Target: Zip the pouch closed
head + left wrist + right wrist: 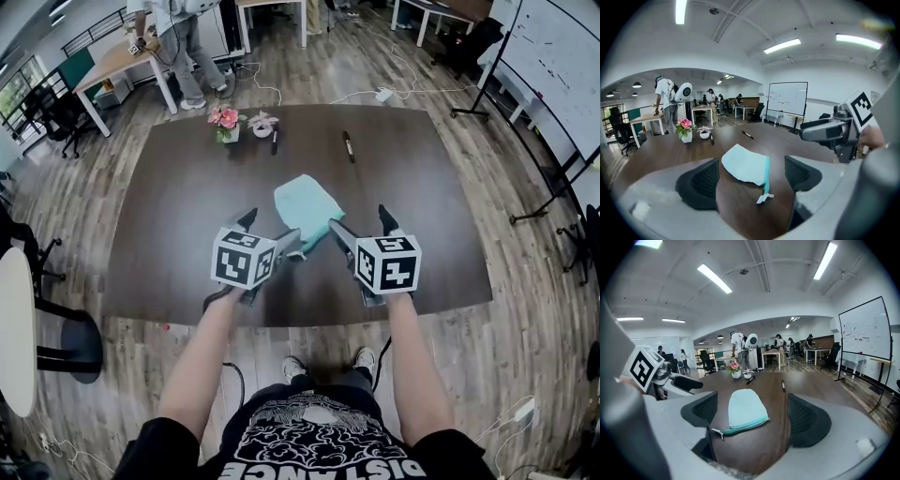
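A pale mint pouch (305, 208) lies flat on the dark brown table (187, 206), its darker teal zip edge turned toward me. In the right gripper view the pouch (746, 408) has its zip along the near edge, and the zip's white pull tab (717, 431) lies at the left end. My left gripper (269, 232) hovers at the pouch's near left corner, open, with nothing between its fingers. My right gripper (362, 225) is just right of the pouch, also open and holding nothing. The left gripper view shows the pouch (745, 164) ahead between the jaws.
At the table's far side stand a pot of pink flowers (225, 122) and a small white pot (262, 124), with two black markers (348, 145) nearby. A person (183, 47) stands by a desk beyond the table. A whiteboard (553, 66) is at the right.
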### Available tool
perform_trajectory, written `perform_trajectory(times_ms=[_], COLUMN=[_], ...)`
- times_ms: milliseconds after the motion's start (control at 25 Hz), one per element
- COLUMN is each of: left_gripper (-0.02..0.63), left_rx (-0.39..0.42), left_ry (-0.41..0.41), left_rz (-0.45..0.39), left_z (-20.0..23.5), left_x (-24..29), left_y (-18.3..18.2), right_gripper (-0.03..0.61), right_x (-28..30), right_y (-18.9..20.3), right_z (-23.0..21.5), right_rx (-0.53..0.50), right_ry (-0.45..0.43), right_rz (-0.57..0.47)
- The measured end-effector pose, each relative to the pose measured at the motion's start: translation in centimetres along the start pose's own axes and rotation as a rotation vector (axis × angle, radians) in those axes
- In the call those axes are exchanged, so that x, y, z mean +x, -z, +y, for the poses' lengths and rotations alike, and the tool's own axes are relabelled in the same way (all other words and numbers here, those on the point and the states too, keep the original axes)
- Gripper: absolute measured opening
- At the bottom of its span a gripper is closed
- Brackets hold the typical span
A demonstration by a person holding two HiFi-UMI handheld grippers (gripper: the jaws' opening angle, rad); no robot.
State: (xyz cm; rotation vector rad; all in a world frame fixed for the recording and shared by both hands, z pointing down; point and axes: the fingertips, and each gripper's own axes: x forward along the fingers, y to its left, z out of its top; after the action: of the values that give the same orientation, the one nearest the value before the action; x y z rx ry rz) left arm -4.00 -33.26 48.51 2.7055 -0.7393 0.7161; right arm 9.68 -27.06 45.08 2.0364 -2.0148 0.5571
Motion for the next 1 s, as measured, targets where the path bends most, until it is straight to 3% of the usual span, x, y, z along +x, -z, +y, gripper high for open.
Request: perform_trajectory(times_ms=[720, 1000], left_gripper=[0.440, 0.369], left_rx=[0.296, 0.383], left_ry=[0.196, 0.287], left_rz=[0.287, 0.358], left_z=[-1.8, -2.4], left_x=[5.1, 5.9], left_y=[7.8, 9.4], right_gripper=[0.408, 0.403], right_x=[1.4, 1.0], right_y=[5.3, 6.3], right_z=[1.6, 1.3], right_rx=[0.044, 0.047], right_ry=[0.006, 0.023], right_rz=[0.065, 0.084])
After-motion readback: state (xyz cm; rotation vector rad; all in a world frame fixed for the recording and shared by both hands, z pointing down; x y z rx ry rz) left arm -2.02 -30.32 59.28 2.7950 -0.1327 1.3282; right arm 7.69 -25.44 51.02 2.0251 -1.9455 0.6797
